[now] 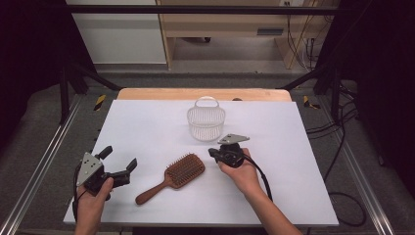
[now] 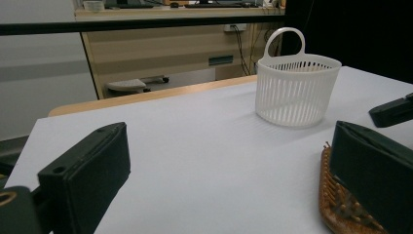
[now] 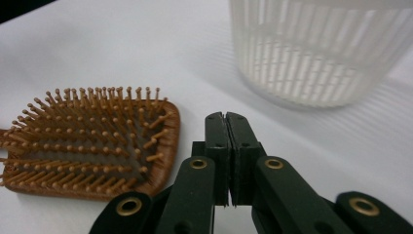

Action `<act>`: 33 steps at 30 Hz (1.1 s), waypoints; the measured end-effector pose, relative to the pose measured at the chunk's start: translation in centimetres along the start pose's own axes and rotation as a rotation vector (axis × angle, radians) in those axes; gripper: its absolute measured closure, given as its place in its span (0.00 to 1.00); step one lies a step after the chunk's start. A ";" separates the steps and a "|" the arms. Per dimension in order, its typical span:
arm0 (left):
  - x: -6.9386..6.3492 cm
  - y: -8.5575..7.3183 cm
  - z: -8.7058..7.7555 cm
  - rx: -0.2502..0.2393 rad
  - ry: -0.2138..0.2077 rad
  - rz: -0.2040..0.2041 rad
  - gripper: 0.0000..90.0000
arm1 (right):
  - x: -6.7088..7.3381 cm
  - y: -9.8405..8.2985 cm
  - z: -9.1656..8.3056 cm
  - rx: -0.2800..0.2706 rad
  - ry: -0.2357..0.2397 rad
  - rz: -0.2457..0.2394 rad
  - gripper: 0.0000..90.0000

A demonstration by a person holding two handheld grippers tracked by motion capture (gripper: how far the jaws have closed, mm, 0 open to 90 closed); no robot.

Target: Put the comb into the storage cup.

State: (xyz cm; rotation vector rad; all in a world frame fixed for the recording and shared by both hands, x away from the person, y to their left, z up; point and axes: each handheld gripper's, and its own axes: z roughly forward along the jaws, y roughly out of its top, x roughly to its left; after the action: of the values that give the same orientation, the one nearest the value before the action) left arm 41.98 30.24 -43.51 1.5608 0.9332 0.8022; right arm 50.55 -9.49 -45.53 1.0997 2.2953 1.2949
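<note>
Jaws on the right gripper (image 3: 227, 122) are pressed together, empty, tips just beside the bristle head of the hairbrush (image 1: 172, 177); left gripper (image 1: 116, 163) has its jaws spread wide, also empty, near the handle end. Brush lies bristles-up on the white tabletop (image 1: 147, 127), handle pointing toward the person's left, with the white basket (image 1: 206, 120) standing upright behind it, apart. Likely step: pick up the brush for the basket. Suggest the already-open left takes the wooden handle across its width, not the bristles, which would probably slip; right needs opening first if it's used.
</note>
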 end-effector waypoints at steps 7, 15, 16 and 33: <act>-0.1 -0.1 0.0 0.007 0.004 -0.001 0.02 | -2.1 -1.5 -3.8 -0.059 -0.051 0.073 0.85; -0.8 -0.2 0.1 0.041 -0.020 -0.003 0.02 | -4.2 -3.5 -7.8 -0.149 -0.096 0.146 0.41; -0.9 -0.1 0.2 0.047 -0.027 -0.004 0.02 | -4.5 -4.1 -8.9 -0.173 -0.128 0.145 0.30; -5.7 2.4 2.8 0.333 -0.143 0.058 0.03 | -5.2 -6.3 -11.6 -0.307 -0.166 0.063 0.08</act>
State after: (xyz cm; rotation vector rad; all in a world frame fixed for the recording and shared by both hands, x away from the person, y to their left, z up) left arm 42.15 23.69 -41.72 1.9143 0.9540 0.5864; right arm 44.44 -22.28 -44.84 1.1310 1.8810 1.4597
